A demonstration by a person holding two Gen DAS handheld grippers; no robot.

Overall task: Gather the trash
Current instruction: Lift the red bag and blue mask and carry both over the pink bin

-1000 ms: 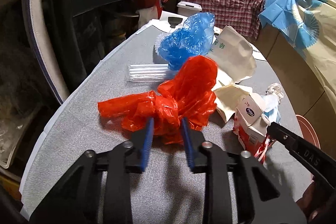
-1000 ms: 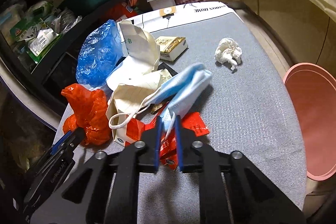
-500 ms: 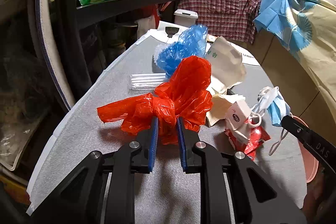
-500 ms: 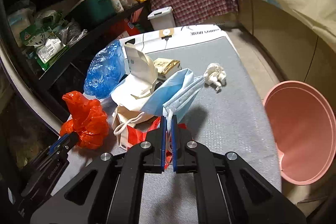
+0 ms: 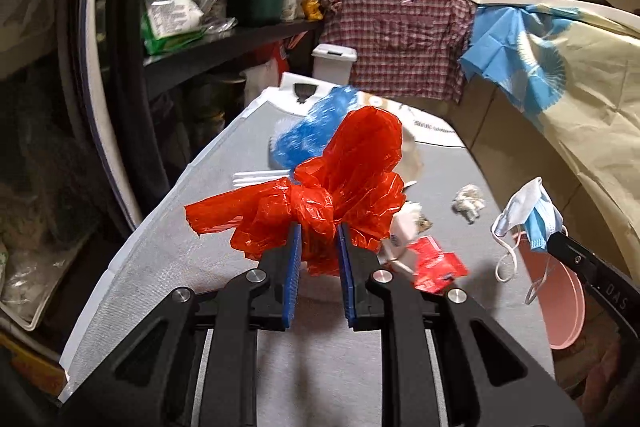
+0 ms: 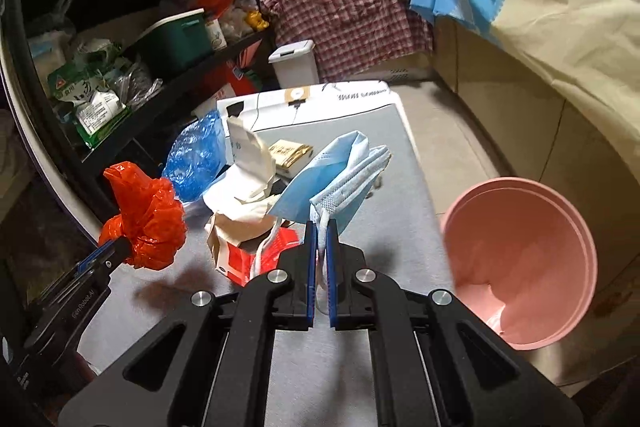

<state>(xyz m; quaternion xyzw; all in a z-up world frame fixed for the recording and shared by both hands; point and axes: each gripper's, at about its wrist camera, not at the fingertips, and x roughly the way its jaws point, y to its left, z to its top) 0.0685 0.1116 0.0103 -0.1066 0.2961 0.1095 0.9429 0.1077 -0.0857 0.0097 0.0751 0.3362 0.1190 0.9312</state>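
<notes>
The left gripper [image 5: 316, 231] had its fingers clamped on the knot of a crumpled red plastic bag [image 5: 344, 179], held clear above the grey table [image 5: 160, 267]. The right gripper [image 6: 319, 227] had its fingers pressed together on a blue face mask [image 6: 340, 179], which hung in the air above the table's right side. A pink bin [image 6: 520, 259] stood just beside the table's right edge. A blue plastic bag [image 6: 196, 159], a white paper bag [image 6: 248, 163] and a red wrapper [image 5: 436, 263] lay on the table.

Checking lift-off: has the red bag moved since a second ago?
Yes. The red bag, shut in the left gripper, has risen off the table; it now overlaps the blue bag behind.
</notes>
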